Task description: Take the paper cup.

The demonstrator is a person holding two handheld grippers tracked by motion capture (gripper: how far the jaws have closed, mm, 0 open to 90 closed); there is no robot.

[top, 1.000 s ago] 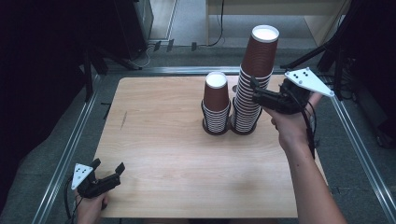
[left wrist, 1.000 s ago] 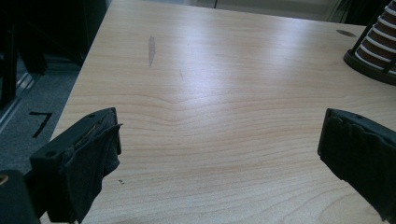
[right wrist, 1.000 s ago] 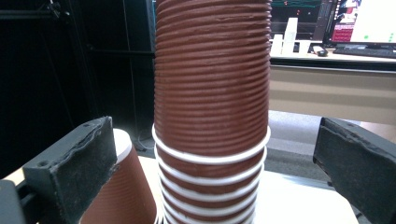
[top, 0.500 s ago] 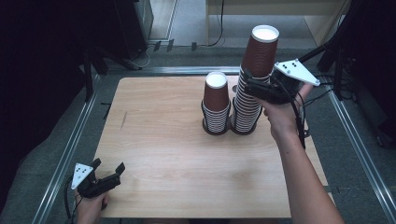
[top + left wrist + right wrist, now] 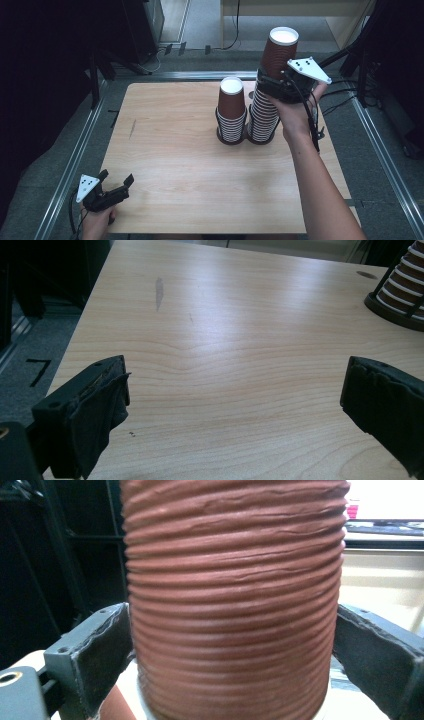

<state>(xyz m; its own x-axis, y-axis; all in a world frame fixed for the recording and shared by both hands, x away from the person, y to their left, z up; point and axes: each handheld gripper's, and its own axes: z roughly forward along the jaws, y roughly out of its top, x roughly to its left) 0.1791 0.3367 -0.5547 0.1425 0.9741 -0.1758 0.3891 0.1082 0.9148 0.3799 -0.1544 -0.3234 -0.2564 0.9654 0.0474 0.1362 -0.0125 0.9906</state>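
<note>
gripping the top brown paper cup (image 5: 278, 50) of the taller stack, right claw (image 5: 267, 82); left claw (image 5: 116, 187) open over the bench (image 5: 175, 150).

The top cup (image 5: 280, 50) is brown and ribbed with a white inside, upright, mouth up, crowning the tall stack (image 5: 264, 112). That stack stands upright in a dark wire holder, just right of the shorter stack (image 5: 231, 112), touching or nearly so.

Cut off at twelve and six o'clock in the right gripper view: top cup (image 5: 235, 600). Hidden behind it: right gripper (image 5: 272, 85) jaw contact.
</note>
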